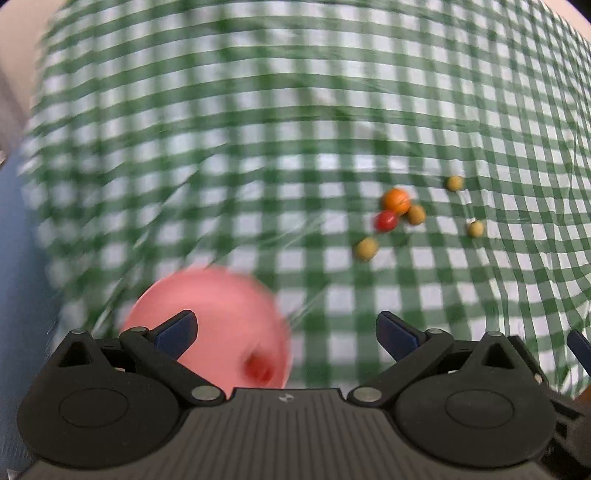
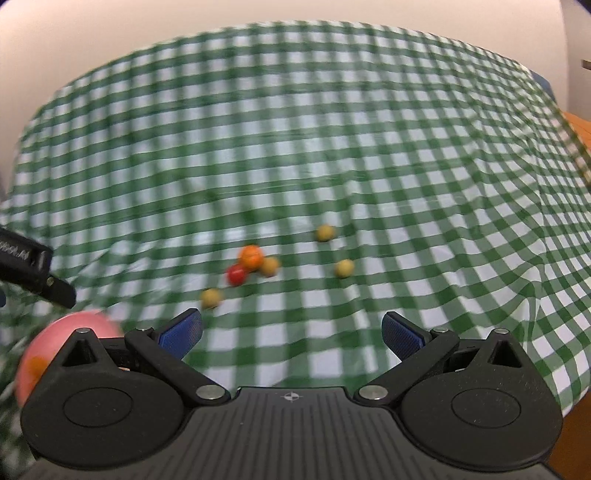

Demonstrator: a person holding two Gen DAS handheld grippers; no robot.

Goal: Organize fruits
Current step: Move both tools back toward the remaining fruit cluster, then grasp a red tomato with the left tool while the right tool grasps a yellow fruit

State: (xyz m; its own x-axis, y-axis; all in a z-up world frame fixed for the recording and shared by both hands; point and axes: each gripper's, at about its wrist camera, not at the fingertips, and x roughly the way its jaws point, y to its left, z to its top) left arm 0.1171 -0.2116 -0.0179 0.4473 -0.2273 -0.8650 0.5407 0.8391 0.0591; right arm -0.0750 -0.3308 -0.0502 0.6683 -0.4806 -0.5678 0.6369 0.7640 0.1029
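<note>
Both the left gripper point(image 1: 286, 334) and right gripper point(image 2: 291, 334) spread wide, empty; small fruits point(image 2: 251, 257) cluster mid-cloth, right of the pink bowl point(image 1: 221, 314); a careless nudge could roll these round pieces off

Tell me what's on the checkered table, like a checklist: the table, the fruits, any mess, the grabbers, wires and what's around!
Surface: green-and-white checkered cloth, wrinkled, covering the table.
Job's things: pink bowl at the near left with something red inside, blurred. Loose on the cloth: one orange fruit, one red fruit and four yellow-tan fruits, for example. The orange, the red and one yellow-tan fruit sit bunched together; the other three lie apart.
Clutter: nothing seen.
Grippers: left gripper open and empty, above the bowl's edge. Right gripper open and empty, over bare cloth.
Cables: nothing seen.
Surroundings: pale wall behind; an orange-brown surface at the far right.
</note>
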